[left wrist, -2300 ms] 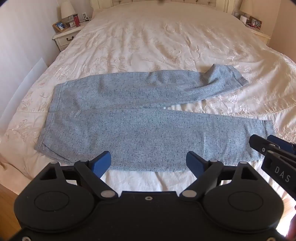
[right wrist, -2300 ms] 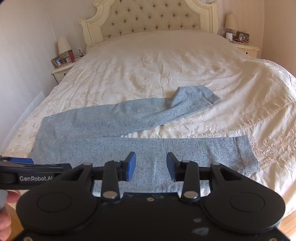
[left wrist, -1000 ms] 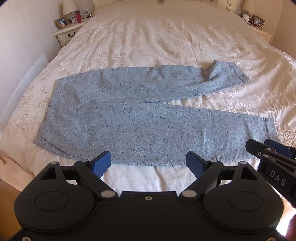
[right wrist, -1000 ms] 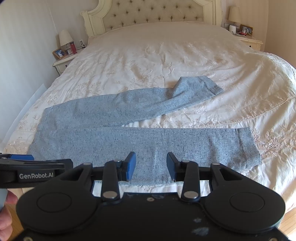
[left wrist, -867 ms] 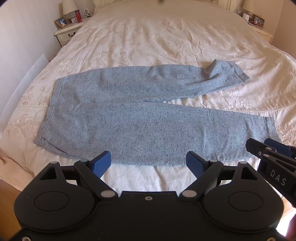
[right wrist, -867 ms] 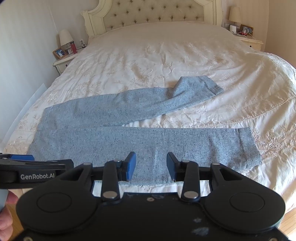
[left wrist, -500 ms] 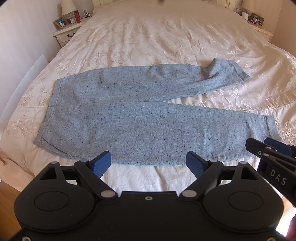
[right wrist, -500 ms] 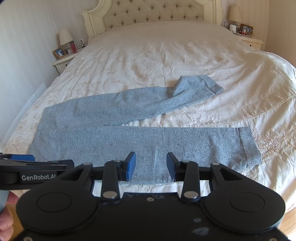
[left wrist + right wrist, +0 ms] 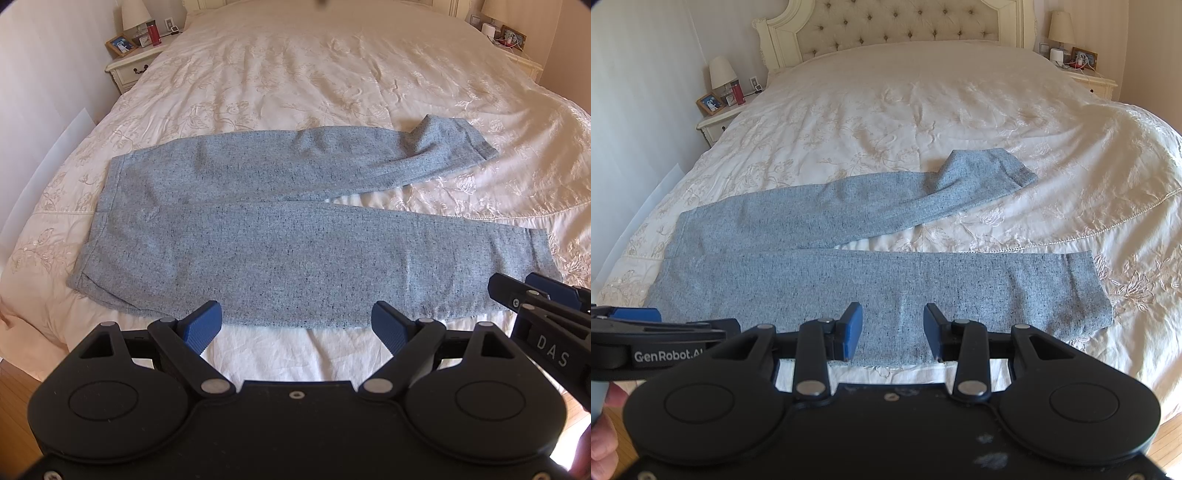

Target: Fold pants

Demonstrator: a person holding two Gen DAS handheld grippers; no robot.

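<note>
Grey-blue speckled pants (image 9: 280, 236) (image 9: 849, 273) lie flat across the foot of the bed, waistband at the left, legs running right. The far leg angles away and its cuff end is folded over (image 9: 447, 144) (image 9: 986, 170). My left gripper (image 9: 295, 325) hovers open above the near leg's lower edge, nothing between its blue pads. My right gripper (image 9: 892, 328) is also open, above the near leg's front edge, holding nothing. The right gripper's side shows at the right edge of the left wrist view (image 9: 543, 306); the left gripper's side shows at the left in the right wrist view (image 9: 646, 332).
The bed carries a cream embroidered cover (image 9: 923, 110) with a tufted headboard (image 9: 897, 26) behind. Nightstands with lamps and frames stand at the far left (image 9: 716, 118) and far right (image 9: 1086, 77). A wall runs along the left. Wooden floor shows below the bed's front edge (image 9: 14, 387).
Between the oldest frames and one second ago both views shifted slightly, so the pants sit a little higher in frame. Over the last second nothing has visibly moved.
</note>
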